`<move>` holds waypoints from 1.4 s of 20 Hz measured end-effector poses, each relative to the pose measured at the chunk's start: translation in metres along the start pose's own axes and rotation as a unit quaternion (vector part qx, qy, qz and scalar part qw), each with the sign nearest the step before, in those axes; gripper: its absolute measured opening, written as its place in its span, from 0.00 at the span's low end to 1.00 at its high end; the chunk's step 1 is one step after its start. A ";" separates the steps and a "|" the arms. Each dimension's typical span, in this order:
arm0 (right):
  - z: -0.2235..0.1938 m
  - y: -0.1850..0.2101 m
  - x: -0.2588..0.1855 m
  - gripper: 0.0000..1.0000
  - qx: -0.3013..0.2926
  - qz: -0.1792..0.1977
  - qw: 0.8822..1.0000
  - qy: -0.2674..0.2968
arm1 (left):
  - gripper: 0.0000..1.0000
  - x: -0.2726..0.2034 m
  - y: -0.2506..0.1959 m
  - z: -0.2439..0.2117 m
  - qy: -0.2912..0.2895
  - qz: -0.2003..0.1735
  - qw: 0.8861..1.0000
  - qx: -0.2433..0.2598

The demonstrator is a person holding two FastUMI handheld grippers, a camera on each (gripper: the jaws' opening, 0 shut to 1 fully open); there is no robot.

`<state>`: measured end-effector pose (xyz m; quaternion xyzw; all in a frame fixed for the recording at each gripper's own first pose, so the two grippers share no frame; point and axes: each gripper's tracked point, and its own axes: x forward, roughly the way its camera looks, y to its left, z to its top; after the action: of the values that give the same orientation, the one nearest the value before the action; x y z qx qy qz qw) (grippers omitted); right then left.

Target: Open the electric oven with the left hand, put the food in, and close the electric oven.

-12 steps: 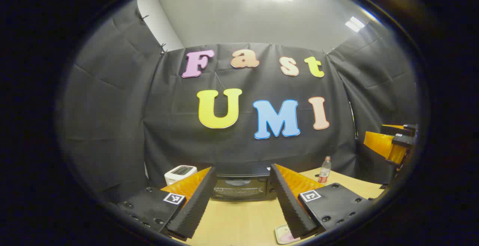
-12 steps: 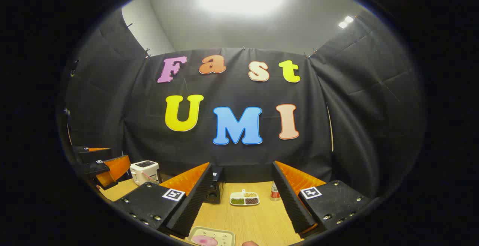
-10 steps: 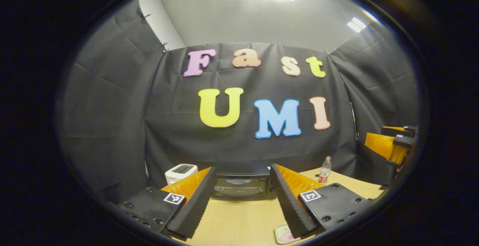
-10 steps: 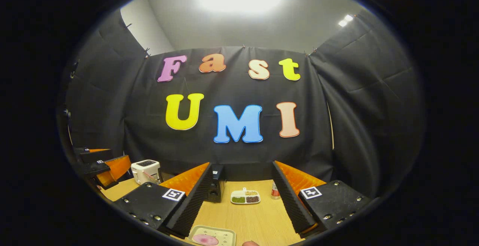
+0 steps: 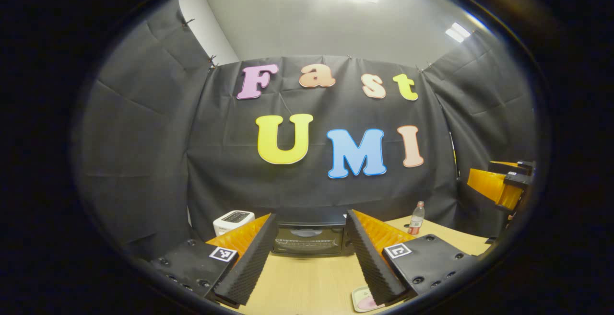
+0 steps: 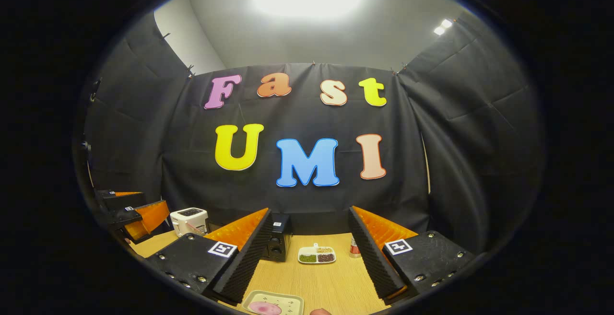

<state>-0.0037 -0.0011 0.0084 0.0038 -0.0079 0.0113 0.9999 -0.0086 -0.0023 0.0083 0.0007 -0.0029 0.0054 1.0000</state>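
Electric oven (image 5: 309,239) sits shut, apparently, far across the surface (image 5: 307,286); both grippers' fingers spread, empty; opening pends: left gripper (image 5: 309,257) must reach its door.

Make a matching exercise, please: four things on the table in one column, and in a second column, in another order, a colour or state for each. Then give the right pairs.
Things
1. electric oven
2. toaster
3. bottle
4. divided dish

Descriptions
a. white, with slots on top
b. holds green, tan and dark fillings in separate compartments
c. black, door closed
d. upright, with a red label

Pairs: 1-c, 2-a, 3-d, 4-b
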 end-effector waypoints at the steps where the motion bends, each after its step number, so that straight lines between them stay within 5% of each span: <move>1: 0.000 -0.002 0.000 0.96 -0.001 0.001 1.000 -0.001 | 1.00 -0.001 -0.002 0.002 -0.002 0.001 1.000 0.001; 3: 0.000 -0.006 0.000 0.96 -0.004 0.003 1.000 -0.003 | 0.91 -0.002 -0.007 0.002 -0.002 0.002 1.000 0.004; 10: -0.009 -0.026 -0.006 0.96 0.003 0.027 1.000 -0.007 | 1.00 0.003 -0.021 0.002 0.001 0.025 1.000 0.009; 15: -0.021 -0.034 -0.007 0.96 0.010 0.035 0.999 0.005 | 0.96 0.020 -0.022 -0.001 0.006 0.036 0.999 0.008; 28: -0.033 -0.024 0.037 0.97 -0.001 -0.019 1.000 0.016 | 0.96 0.131 -0.002 -0.026 0.015 -0.003 1.000 0.007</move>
<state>0.0346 -0.0244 -0.0237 0.0033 0.0081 -0.0073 0.9999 0.1226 -0.0029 -0.0173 0.0075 0.0122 0.0025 0.9999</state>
